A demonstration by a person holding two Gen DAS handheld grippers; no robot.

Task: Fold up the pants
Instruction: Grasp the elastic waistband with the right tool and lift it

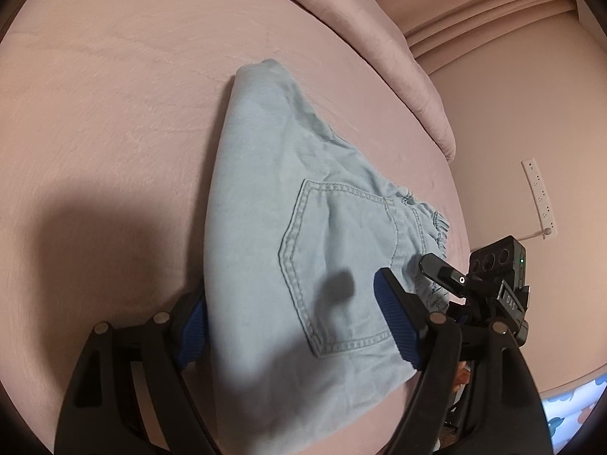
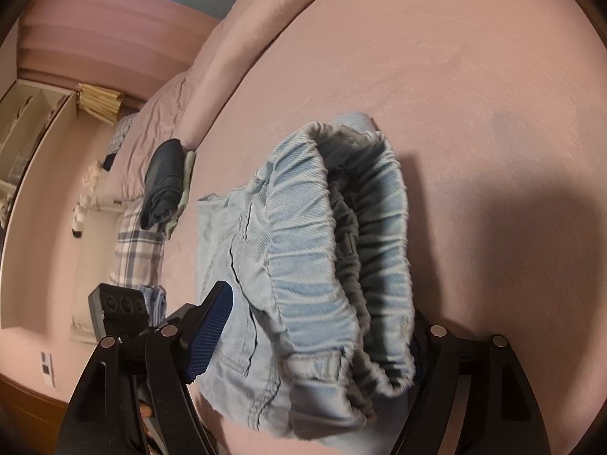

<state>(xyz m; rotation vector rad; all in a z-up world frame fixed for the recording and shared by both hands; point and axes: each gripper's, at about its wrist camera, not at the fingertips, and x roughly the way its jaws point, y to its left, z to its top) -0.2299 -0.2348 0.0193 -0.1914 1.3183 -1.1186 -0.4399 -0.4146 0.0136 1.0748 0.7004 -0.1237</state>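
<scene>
Folded pale pants [image 1: 288,235] lie on the pink bed [image 1: 114,113]. Left gripper [image 1: 292,322] spread wide, straddling their pocket end. Right gripper [image 2: 315,326] spread around the waistband, apparently not pinching.

The left wrist view looks down along its gripper [image 1: 292,326], close over the pocket side of the pants [image 1: 303,227] on the pink bed [image 1: 114,94]. The right wrist view faces the elastic waistband end of the pants [image 2: 322,246] from very near. Both share the pants, the bed, and each other's gripper.
</scene>
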